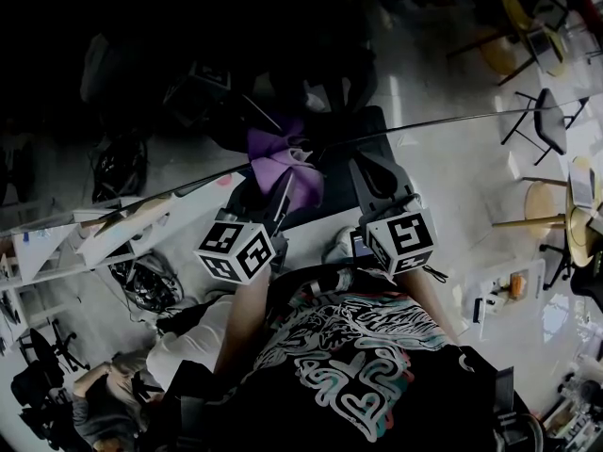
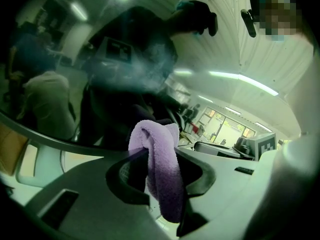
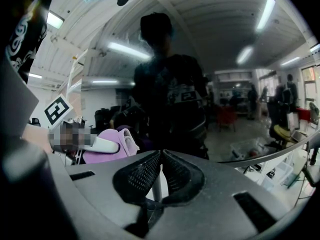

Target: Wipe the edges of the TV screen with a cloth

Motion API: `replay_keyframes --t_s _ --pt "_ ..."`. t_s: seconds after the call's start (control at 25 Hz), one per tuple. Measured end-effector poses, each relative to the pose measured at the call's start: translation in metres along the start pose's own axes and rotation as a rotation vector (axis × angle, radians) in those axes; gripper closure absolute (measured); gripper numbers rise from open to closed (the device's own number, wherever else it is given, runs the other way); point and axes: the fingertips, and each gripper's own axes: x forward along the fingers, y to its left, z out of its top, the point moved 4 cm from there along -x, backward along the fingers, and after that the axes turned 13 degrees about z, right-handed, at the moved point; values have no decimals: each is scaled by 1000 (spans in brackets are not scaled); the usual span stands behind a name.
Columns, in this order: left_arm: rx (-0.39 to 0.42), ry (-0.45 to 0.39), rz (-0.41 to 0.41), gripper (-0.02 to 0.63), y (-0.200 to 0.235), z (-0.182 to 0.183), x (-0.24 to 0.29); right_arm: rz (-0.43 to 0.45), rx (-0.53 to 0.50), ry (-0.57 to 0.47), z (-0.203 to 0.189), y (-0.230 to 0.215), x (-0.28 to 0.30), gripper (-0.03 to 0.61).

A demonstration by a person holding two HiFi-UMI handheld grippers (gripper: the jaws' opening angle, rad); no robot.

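Note:
The TV screen [image 1: 188, 26] is a dark glossy panel that mirrors the room, and its thin top edge [image 1: 452, 118] runs across the head view. A purple cloth [image 1: 283, 153] lies against that edge. My left gripper [image 1: 283, 185] is shut on the cloth [image 2: 160, 169], which hangs folded between the jaws and rests against the glass. The screen's rim [image 2: 30, 129] curves past at the left. My right gripper [image 1: 372, 172] is just right of the cloth, up against the screen. Its jaws [image 3: 161, 153] are shut with the tips touching and hold nothing. The cloth [image 3: 107, 146] shows to their left.
Black chairs [image 1: 551, 121] and round wooden tables [image 1: 546, 201] stand on the pale floor at the right. A white box [image 1: 509, 290] sits near them. Cables [image 1: 141, 285] and a white rack [image 1: 57, 243] are at the left. A person [image 1: 104, 384] sits at the lower left.

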Motion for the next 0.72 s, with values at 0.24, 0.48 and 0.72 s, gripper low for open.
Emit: replay_keyframes --t_s 0.24,0.48,0.72 --pt "-7 -6 9 480 -12 -1 -1 19 -3 -7 1 -7 -10 545" --pt "-14 1 6 480 -24 -2 14 29 0 -9 -2 -30 -18 545" --pt "-20 2 -3 480 -34 -4 21 33 8 -16 -6 -42 -25 545"
